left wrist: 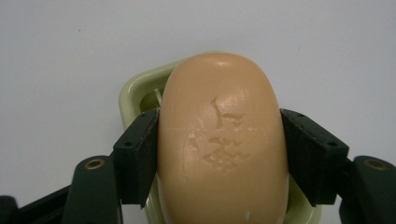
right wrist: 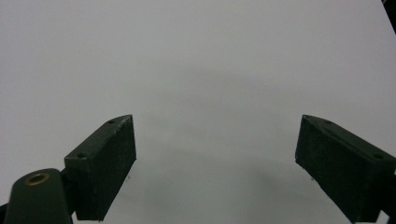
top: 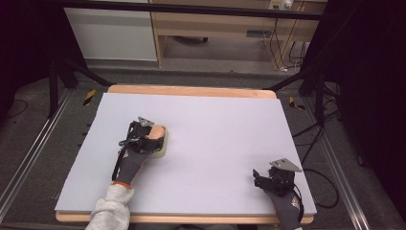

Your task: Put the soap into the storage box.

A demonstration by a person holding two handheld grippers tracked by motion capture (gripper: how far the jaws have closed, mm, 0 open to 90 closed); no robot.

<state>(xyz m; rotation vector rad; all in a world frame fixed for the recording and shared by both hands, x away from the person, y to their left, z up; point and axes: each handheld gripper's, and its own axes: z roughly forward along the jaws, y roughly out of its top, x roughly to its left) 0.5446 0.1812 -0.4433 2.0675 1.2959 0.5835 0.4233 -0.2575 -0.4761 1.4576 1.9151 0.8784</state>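
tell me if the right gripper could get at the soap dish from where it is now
Probably yes. Bare table lies between the right gripper and the soap dish, but the left gripper is shut on the soap over it, so only the dish's rim looks free.

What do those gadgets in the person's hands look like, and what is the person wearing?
Each hand holds a black two-jaw tool: the left gripper and the right gripper. The jaws are flat black blocks with small screw holes and brass-coloured pivot rings. A grey three-cornered plate sits on top, and a black cable trails behind. The person wears dark gloves and a light grey sleeve.
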